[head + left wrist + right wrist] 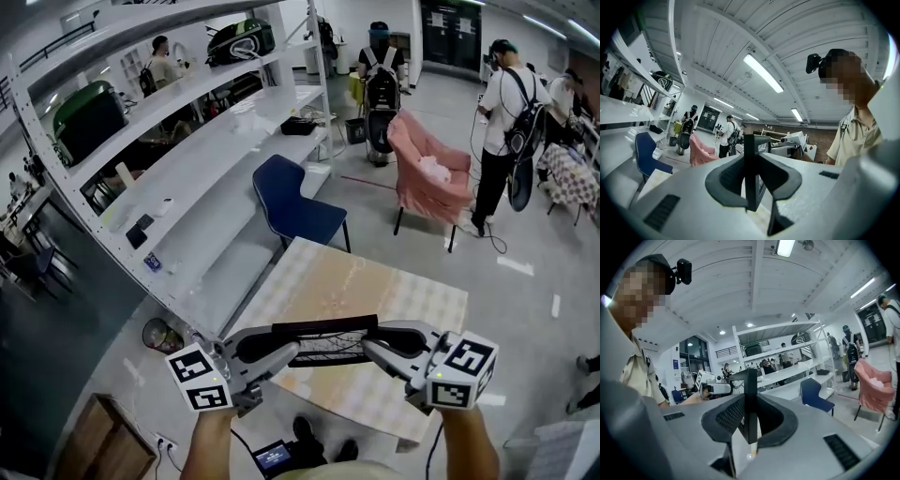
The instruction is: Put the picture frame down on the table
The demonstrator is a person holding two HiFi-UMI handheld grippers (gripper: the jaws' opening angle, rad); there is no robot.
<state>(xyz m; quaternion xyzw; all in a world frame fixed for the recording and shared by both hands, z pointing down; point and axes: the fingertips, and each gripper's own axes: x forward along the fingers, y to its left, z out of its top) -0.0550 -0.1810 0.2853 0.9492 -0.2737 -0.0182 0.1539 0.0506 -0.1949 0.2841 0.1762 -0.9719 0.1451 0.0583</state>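
Note:
A black picture frame (323, 339) hangs in the air above the near part of the light patterned table (375, 291), seen edge-on from above. My left gripper (289, 352) is shut on its left end and my right gripper (371, 345) is shut on its right end. In the left gripper view the frame's black side (751, 171) stands upright between the dark pads. In the right gripper view the picture frame (750, 404) likewise stands clamped between the jaws. Whether the frame touches the table cannot be told.
A blue chair (292, 204) stands at the table's far side. White shelving (178, 178) runs along the left. A pink-covered chair (433, 173) and several people stand farther back. A wooden box (105, 441) is on the floor at lower left.

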